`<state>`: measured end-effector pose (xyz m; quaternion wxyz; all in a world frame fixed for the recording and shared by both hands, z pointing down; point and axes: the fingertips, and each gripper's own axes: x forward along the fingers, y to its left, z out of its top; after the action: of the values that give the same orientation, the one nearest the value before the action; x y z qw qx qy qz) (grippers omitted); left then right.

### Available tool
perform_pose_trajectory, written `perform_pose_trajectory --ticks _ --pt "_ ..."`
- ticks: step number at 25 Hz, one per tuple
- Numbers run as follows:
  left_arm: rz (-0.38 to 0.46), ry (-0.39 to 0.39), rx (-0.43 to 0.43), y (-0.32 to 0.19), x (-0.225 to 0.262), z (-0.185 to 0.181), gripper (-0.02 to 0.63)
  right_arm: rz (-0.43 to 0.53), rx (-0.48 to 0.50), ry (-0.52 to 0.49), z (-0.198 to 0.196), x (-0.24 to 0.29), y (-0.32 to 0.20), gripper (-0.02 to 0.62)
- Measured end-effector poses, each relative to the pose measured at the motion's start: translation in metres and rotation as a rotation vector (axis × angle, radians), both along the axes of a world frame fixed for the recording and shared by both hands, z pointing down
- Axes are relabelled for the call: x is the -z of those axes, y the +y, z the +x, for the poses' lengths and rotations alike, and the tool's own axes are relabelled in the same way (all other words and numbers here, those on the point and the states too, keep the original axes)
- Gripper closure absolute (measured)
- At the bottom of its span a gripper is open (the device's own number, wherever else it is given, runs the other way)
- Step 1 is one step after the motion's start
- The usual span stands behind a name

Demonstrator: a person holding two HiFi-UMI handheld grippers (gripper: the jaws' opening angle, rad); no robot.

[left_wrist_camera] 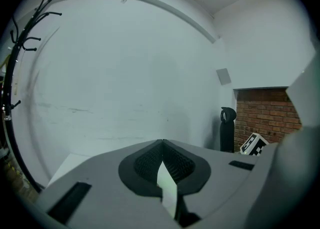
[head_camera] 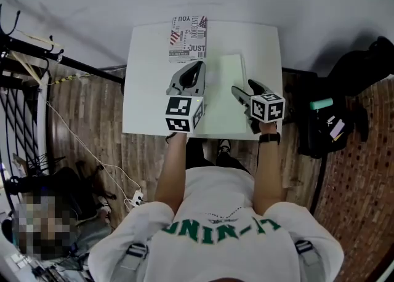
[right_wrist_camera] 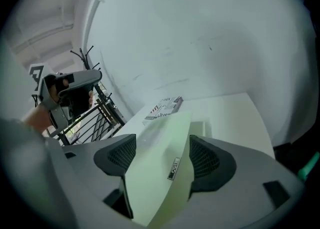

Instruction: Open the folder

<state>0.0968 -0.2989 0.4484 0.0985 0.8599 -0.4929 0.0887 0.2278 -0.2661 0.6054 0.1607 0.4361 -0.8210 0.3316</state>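
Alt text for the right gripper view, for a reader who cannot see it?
The right gripper holds its jaws open on either side of a pale green folder, over a white table. A printed box lies at the table's far end; the left gripper shows at far left.

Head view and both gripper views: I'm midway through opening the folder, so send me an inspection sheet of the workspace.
Surface: white table, standing on a wooden floor.
Job's things: pale green folder lying on the table's near right part.
Clutter: printed box at the far edge, by the folder's far left corner.
Grippers: left gripper shut on a thin edge of the folder; right gripper open, with the folder between its jaws.
Cables: white cable trailing across the floor left of the table.
Surroundings: black rack on the left, black bag on the right.
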Motion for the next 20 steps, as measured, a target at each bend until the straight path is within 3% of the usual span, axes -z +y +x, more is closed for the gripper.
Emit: perform_pose_trajectory --ticks 4,8,11,20 --pt "-0.012 0.0 0.004 -0.013 -0.01 -0.003 0.592 -0.13 -0.034 -0.139 -0.002 -0.031 0.002 0.203" --pt "-0.02 0.01 0.005 -0.024 -0.017 -0.004 0.592 -0.206 -0.09 -0.261 0.0 -0.039 -0.003 0.198" --pt "-0.032 0.01 -0.002 -0.03 -0.023 -0.005 0.592 -0.252 -0.079 -0.297 -0.004 -0.046 -0.003 0.202" --pt "-0.044 0.022 0.004 -0.04 -0.025 -0.012 0.592 -0.298 -0.051 -0.226 -0.007 -0.055 0.003 0.453"
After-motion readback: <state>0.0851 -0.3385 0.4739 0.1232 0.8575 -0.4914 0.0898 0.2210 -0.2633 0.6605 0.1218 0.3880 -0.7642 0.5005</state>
